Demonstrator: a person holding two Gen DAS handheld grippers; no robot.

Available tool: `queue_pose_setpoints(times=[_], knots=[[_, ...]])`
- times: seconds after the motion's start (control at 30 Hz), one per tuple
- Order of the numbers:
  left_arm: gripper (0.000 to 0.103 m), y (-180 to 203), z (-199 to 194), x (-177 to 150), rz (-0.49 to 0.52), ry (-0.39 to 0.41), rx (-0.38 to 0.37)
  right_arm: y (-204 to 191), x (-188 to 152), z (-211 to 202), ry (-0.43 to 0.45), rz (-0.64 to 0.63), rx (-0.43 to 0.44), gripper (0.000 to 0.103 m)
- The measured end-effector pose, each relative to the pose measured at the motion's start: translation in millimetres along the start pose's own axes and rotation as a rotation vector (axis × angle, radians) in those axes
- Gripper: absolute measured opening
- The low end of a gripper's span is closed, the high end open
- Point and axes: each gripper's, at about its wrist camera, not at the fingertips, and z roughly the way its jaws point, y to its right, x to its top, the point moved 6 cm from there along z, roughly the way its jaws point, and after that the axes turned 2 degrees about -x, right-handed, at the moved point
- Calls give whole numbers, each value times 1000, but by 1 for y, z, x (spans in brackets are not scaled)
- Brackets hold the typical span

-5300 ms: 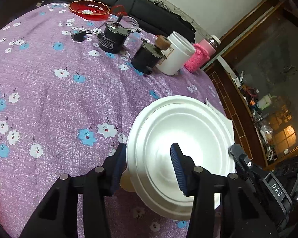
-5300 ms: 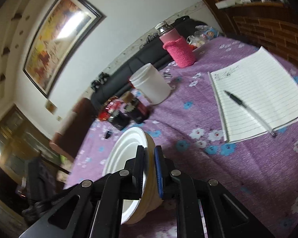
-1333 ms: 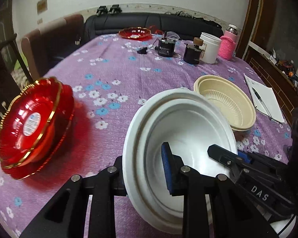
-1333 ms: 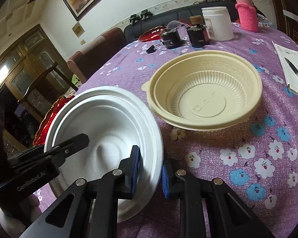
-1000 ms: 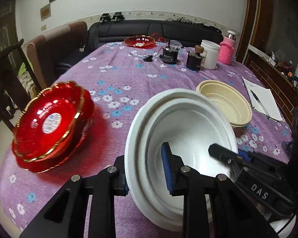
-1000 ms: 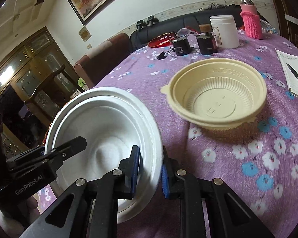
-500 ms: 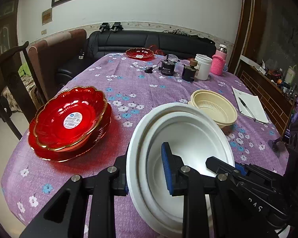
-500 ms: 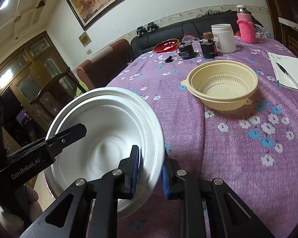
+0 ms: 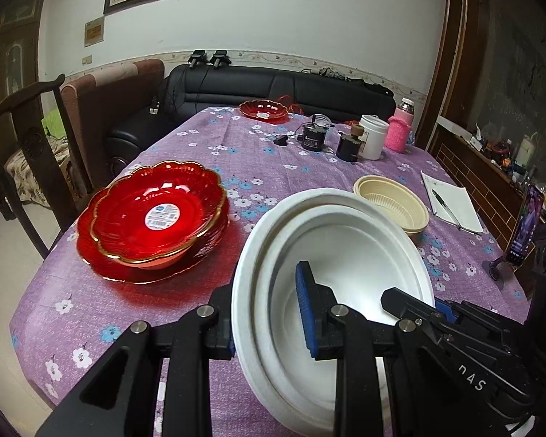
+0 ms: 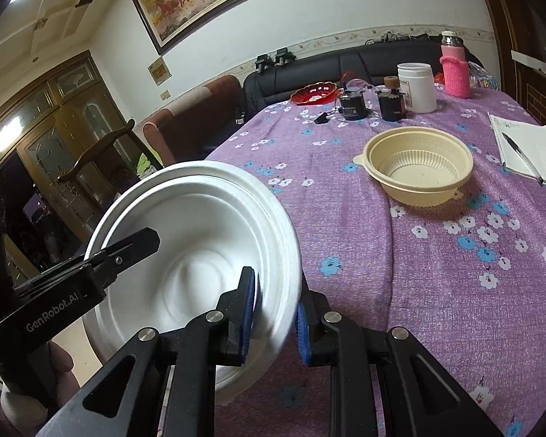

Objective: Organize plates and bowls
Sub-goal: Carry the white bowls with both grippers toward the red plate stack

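Pinching opposite edges of the white foam bowls [image 9: 342, 251], the left gripper [image 9: 267, 315] and the right gripper [image 10: 275, 313] each had their blue pads closed across the rim, one pad inside and one outside, which kept the light, flexible stack from flexing or slipping. The stack hung tilted above the near end of the purple tablecloth [image 9: 185, 153], clear of it. Two nested rims showed, so it seemed at least two bowls were held together. The red plates [image 9: 153, 218] sat stacked to the left, the beige bowl [image 10: 418, 164] well apart, likely sorted by kind.
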Motion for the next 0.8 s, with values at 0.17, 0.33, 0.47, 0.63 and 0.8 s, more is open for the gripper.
queue_pose_setpoints(times=[0.17,0.33,0.47,0.63,0.8], knots=[[26,-15,-4,-2,-25,3,-1,-13,1,2,0,-18,-11,22],[26,-29,-4,-3,-51,-1,5,-25,1,9,-6,-31,-15,22],[26,-42,-7,3,-57,13,26,-38,11,15,-9,-53,-21,22],[26,-62,-12,22,-52,48,76,-67,38,25,4,-125,-30,22],[26,-87,-11,53,-56,70,110,-92,70,42,15,-164,-9,22]])
